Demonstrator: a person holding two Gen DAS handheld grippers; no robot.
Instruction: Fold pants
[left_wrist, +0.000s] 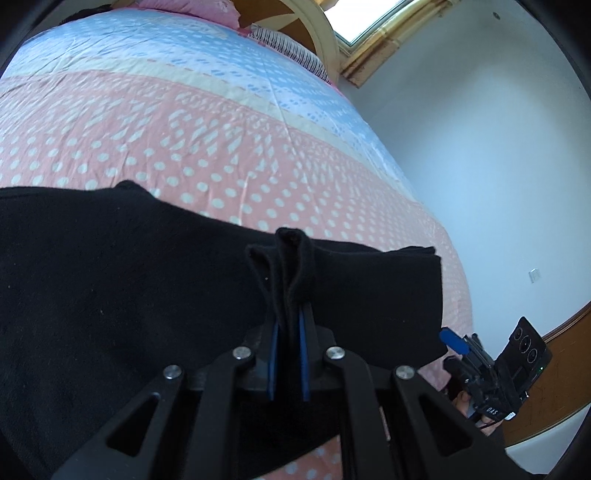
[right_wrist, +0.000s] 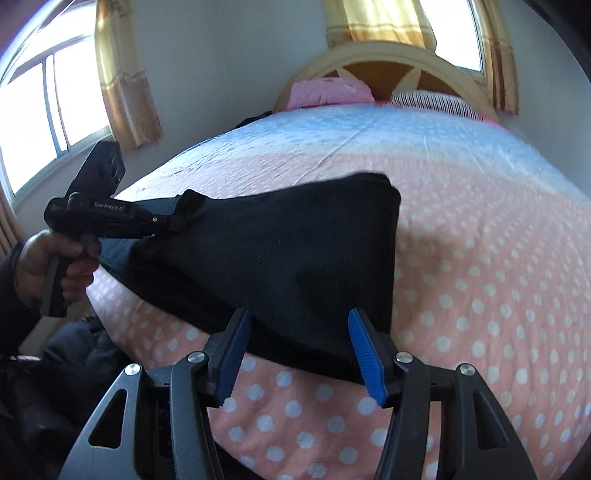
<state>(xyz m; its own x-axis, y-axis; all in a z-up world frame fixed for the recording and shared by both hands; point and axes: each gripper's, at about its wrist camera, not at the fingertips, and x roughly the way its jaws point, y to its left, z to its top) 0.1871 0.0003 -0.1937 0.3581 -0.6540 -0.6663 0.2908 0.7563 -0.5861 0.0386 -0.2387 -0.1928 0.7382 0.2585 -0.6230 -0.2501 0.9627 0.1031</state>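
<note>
The black pants lie folded on the pink dotted bedspread near the foot of the bed. My left gripper is shut on a bunched edge of the pants and lifts it slightly. In the right wrist view the pants form a black wedge, with the left gripper gripping their left corner. My right gripper is open, its blue pads either side of the near edge of the pants, holding nothing. It also shows in the left wrist view at the lower right.
The bed has a pink and blue dotted cover, a pink pillow and a wooden headboard. White walls and curtained windows surround it. Dark clothing lies on the floor at the left.
</note>
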